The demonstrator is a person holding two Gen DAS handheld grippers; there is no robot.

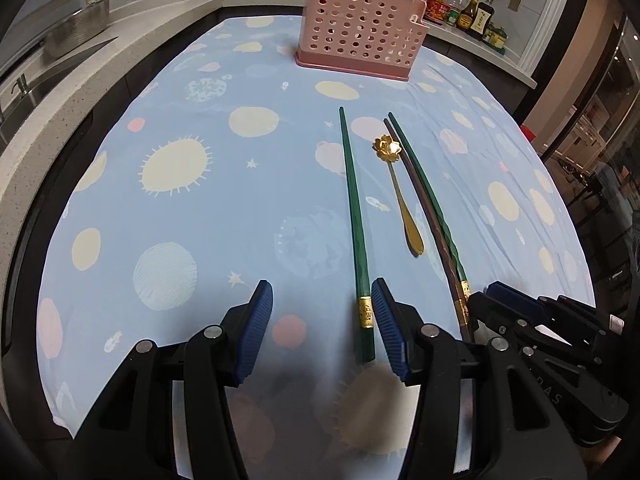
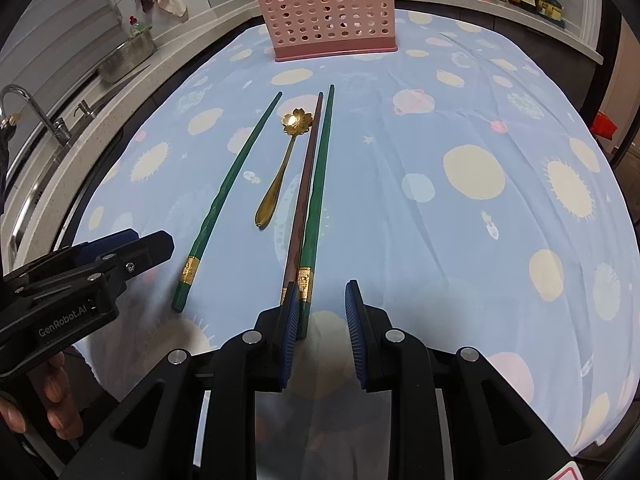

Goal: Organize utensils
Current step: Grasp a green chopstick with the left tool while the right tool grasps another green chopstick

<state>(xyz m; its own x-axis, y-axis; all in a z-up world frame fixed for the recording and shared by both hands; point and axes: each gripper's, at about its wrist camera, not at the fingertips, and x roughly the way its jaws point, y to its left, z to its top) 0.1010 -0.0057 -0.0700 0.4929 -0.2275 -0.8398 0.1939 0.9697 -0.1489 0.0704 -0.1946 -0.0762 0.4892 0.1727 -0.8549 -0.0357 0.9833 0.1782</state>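
kitchen setup, table under a blue planet-print cloth point(image 1: 200, 216). chopsticks point(image 1: 354, 216) and gold flower spoon point(image 1: 402, 196) lie mid-table, pink holder point(image 1: 356, 28) behind. left gripper point(image 1: 322, 316) and right gripper point(image 2: 322, 312) both hang open, holding nothing

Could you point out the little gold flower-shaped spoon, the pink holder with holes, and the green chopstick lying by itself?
Gold flower-bowled metal spoon point(image 2: 295, 122): right wrist view, on its flower bowl.
Pink perforated plastic utensil holder point(image 1: 356, 30): left wrist view, on its front wall.
Lone green chopstick with gold band point(image 1: 354, 208): left wrist view, mid-shaft.
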